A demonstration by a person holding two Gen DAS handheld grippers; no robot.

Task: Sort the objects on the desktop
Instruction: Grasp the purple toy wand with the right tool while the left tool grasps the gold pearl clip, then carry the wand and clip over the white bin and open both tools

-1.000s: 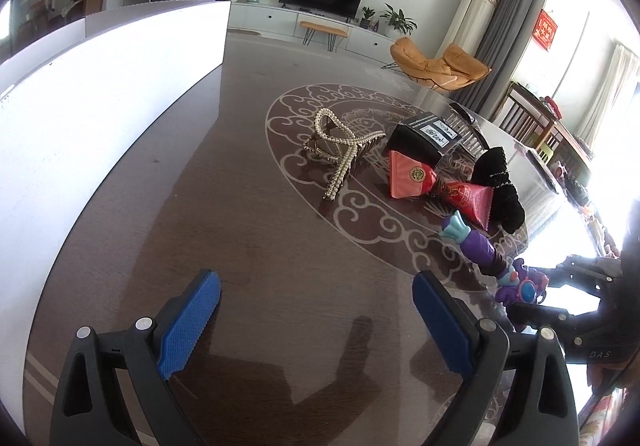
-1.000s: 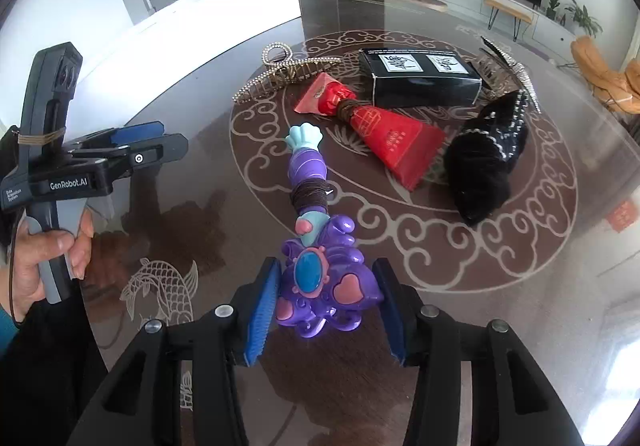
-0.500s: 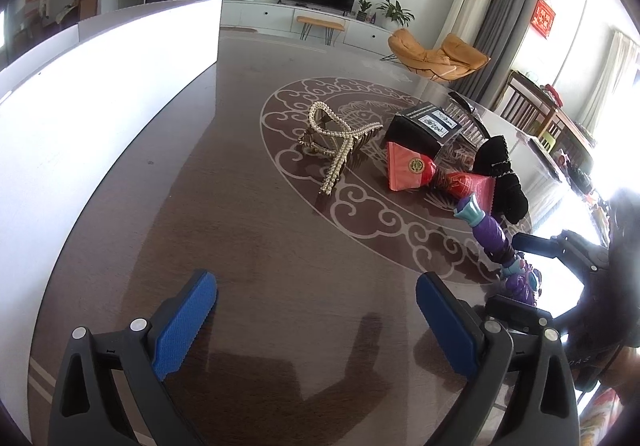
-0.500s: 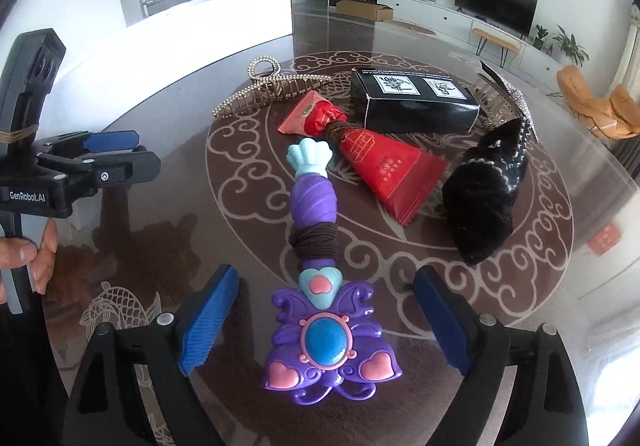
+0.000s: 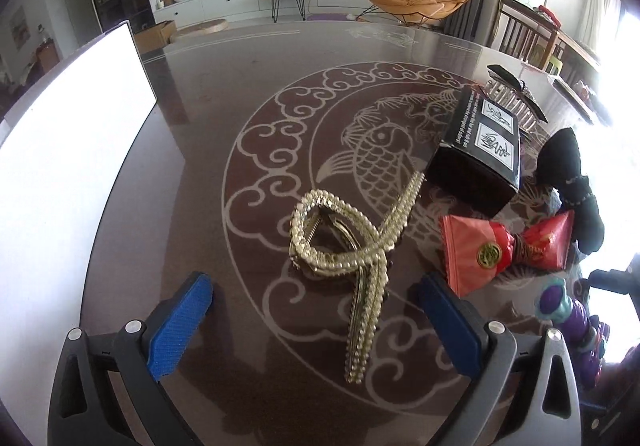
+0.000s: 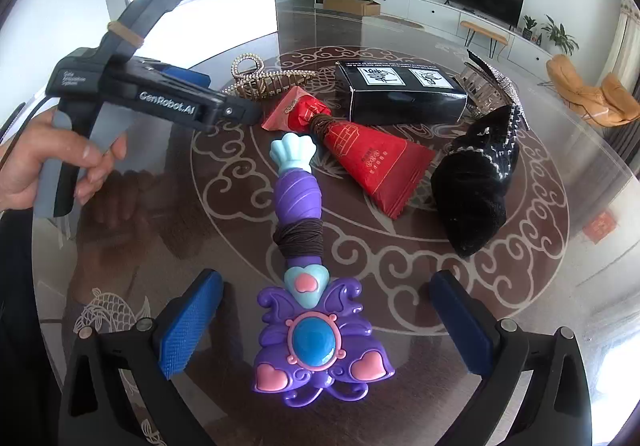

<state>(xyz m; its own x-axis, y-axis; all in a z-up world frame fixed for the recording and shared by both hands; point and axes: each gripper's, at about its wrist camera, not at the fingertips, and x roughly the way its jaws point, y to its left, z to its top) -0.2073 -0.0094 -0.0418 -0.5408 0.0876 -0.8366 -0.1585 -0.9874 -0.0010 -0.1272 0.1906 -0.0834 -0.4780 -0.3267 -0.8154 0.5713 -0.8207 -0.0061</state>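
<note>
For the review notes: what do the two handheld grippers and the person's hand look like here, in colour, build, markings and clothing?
Both the left gripper and the right gripper have black frames with silver screws and blue ribbed fingers. Seen from the right wrist, the left one carries white "GenRobot.AI" lettering, a grey handle and a tan rubber band. The hand holding it is bare; a dark sleeve and thin cable show.

Purple toy wand (image 6: 308, 310) flat on table (image 6: 560, 286)

- In the left wrist view, the purple toy wand (image 5: 576, 322), right of the tongs, is half lost in window glare and cut off behind the right finger.
- The silver hair clip (image 5: 516, 108) sits partly behind the black box (image 5: 480, 150).
- In the right wrist view, the left gripper's (image 6: 224, 102) fingers hide part of the pearl hair clip (image 6: 256, 80).
</note>
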